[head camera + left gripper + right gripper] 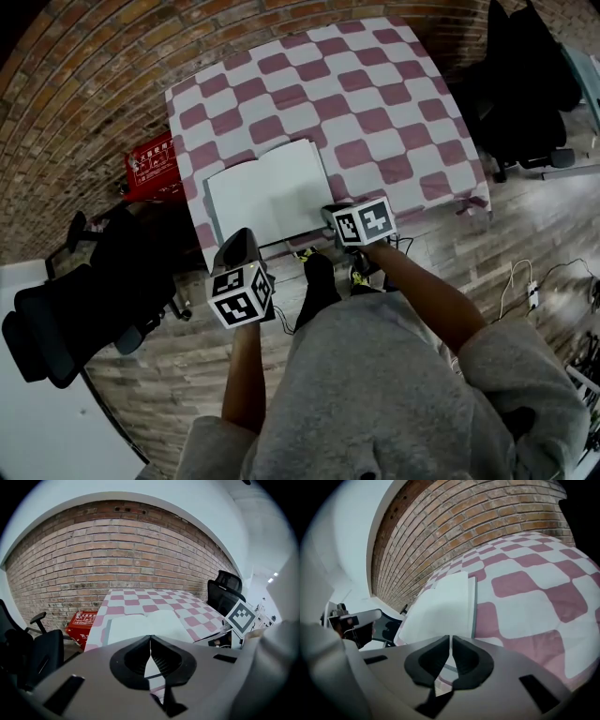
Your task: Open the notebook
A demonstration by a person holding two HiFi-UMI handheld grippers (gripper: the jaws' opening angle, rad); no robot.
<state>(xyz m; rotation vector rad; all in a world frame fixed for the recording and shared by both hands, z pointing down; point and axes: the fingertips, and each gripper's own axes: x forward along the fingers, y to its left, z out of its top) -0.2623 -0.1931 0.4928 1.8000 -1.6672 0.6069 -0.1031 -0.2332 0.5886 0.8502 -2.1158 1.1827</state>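
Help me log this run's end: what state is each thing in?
White-paged notebook: open, lying flat, pages up.
Pink-and-white checked tablecloth: spread out flat.
Left gripper: shut, empty.
Right gripper: shut, empty.

Bench (375,103): covered in a pink-and-white checked cloth, from frame centre out to 1 o'clock.
Notebook (270,192): lying open, blank white pages up, at the bench's 7 o'clock corner by the near edge.
Left gripper (238,242): at the notebook's 7 o'clock, just off the bench edge.
Right gripper (332,215): at the notebook's 4 o'clock corner; contact cannot be told.
Red box (150,167): on the floor at the bench's 9 o'clock, beside the brick wall (94,56).
Black chairs: one at 8 o'clock (56,328), one at 2 o'clock (525,84).
Wood floor (525,225): along the bench's near side.
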